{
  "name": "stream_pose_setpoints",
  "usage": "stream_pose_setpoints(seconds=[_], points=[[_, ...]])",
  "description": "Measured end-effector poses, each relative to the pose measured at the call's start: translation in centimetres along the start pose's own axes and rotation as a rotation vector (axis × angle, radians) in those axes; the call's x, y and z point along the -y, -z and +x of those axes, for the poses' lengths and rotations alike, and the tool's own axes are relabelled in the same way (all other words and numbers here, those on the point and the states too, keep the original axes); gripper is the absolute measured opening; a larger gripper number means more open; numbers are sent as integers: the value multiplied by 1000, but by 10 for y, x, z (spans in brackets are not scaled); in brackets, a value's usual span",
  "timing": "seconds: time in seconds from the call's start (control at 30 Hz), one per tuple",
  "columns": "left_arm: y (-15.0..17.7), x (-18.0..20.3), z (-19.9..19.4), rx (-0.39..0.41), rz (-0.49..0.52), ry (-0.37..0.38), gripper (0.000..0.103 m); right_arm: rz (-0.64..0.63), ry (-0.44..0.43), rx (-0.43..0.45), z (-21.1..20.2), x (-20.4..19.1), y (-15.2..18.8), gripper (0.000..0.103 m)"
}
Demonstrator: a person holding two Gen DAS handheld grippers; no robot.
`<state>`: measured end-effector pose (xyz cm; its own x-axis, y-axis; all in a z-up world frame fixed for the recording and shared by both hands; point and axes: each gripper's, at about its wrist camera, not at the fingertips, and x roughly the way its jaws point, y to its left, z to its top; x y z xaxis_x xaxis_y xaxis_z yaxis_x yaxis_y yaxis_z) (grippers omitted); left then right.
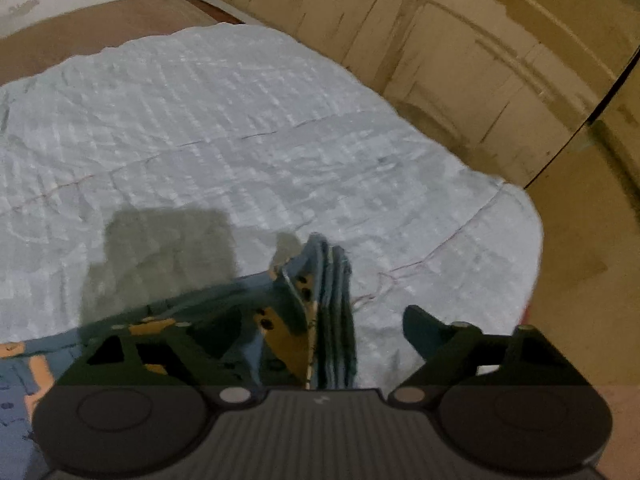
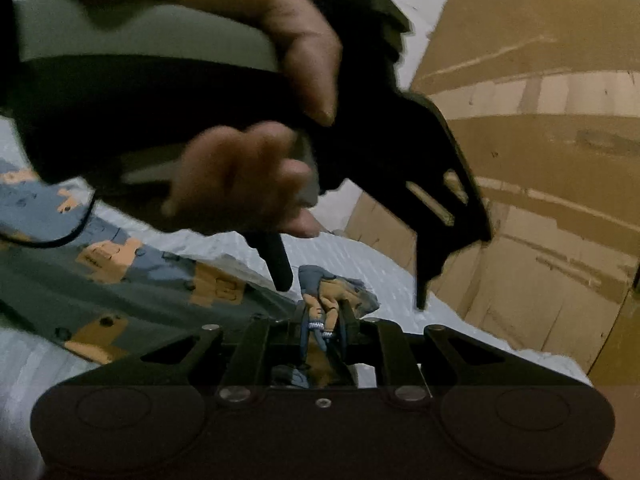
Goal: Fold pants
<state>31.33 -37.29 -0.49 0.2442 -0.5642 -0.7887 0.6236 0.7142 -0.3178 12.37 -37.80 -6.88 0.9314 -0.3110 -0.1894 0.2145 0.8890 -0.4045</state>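
The pants [image 1: 328,304] are blue with orange shapes and lie on a pale quilted bed cover [image 1: 224,120]. In the left wrist view my left gripper [image 1: 356,320] is open: a bunched edge of the pants stands against the left finger, and the right finger [image 1: 424,332] is well apart from it. In the right wrist view my right gripper [image 2: 326,320] is shut on a gathered edge of the pants [image 2: 332,296]; the rest of the pants [image 2: 132,280] trails left. The left gripper [image 2: 352,272] and the hand holding it hover above, fingers spread.
Brown cardboard panels [image 1: 460,60] stand along the bed's far and right sides, and they also show in the right wrist view [image 2: 540,200]. The bed cover's right edge [image 1: 532,240] drops off close to the grippers. A brown surface [image 1: 80,36] lies beyond the cover at top left.
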Motion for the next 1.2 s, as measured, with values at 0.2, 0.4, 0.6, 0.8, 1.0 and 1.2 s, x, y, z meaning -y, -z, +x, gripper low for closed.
stream_pose_setpoints(seconds=[0.2, 0.4, 0.6, 0.8, 1.0, 1.2], points=[[-2, -1, 0, -3, -30, -19, 54, -25, -1, 6, -4, -5, 0, 14], [-4, -1, -4, 0, -74, -17, 12, -13, -5, 18, -9, -3, 0, 14], [-3, 0, -34, 61, -116, -25, 10, 25, 31, 62, -16, 3, -4, 14], [7, -16, -89, 153, -190, -45, 10, 42, -16, 112, -28, 10, -26, 16], [29, -46, -148, 251, -255, -82, 10, -6, -122, 192, -51, -5, -58, 14], [61, -85, -188, 301, -298, -162, 10, -30, -239, 231, -73, -36, -82, 13]])
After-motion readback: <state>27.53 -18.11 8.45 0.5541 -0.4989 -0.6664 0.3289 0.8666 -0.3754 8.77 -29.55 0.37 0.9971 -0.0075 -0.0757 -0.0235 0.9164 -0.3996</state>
